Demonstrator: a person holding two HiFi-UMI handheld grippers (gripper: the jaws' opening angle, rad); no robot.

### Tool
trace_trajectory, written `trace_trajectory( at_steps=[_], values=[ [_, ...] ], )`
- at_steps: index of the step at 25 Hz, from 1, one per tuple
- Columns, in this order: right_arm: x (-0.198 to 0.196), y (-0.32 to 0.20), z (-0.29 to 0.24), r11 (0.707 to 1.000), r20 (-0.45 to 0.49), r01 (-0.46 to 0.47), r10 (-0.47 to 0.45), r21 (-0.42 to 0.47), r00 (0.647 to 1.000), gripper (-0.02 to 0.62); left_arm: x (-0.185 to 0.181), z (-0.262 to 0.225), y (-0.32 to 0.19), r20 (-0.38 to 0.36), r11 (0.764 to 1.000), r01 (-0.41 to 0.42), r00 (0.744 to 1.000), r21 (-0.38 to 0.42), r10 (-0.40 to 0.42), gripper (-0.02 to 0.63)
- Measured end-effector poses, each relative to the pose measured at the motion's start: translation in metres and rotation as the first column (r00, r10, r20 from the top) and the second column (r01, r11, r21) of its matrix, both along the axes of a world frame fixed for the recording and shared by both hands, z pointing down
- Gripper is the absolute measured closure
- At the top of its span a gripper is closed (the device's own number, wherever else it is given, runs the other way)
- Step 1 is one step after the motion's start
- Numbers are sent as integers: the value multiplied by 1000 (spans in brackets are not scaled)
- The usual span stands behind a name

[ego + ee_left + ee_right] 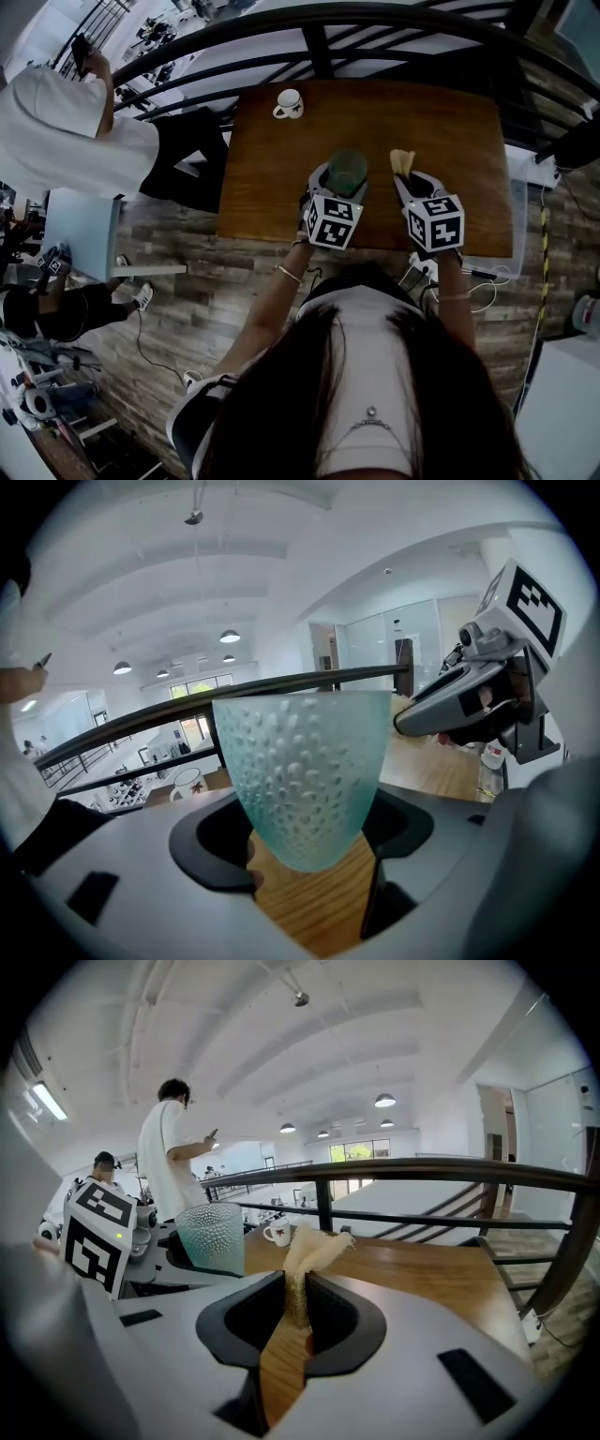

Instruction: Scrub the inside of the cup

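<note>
In the left gripper view a pale green, bumpy glass cup [305, 771] stands upright between the jaws of my left gripper [305, 841], which is shut on its lower part. From the head view the cup [347, 172] is held over the near middle of the wooden table [281, 187]. My right gripper [295, 1312] is shut on a crumpled yellowish scrub cloth [307, 1251], whose top sticks up above the jaws. That cloth [402, 161] is just right of the cup, outside it. The two grippers [345, 178] [405, 173] are side by side.
A white mug [289, 103] with a red mark stands at the table's far left corner. A dark metal railing [319, 37] runs just beyond the far edge. A person in a white shirt [169, 1162] stands to the left of the table.
</note>
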State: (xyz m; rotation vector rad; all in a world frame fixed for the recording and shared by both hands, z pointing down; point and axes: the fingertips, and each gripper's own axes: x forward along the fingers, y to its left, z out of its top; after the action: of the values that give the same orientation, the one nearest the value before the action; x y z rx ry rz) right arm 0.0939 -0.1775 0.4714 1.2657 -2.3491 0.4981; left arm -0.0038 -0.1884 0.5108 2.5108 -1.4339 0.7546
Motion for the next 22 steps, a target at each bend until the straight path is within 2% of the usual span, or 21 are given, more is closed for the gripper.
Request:
trace_trajectory(
  at_steps=[22],
  values=[
    [8,12,8,999,-14,-44,44,-17,999,515,-13,-1,14,-31,999,41,999,-13,-42,256]
  ],
)
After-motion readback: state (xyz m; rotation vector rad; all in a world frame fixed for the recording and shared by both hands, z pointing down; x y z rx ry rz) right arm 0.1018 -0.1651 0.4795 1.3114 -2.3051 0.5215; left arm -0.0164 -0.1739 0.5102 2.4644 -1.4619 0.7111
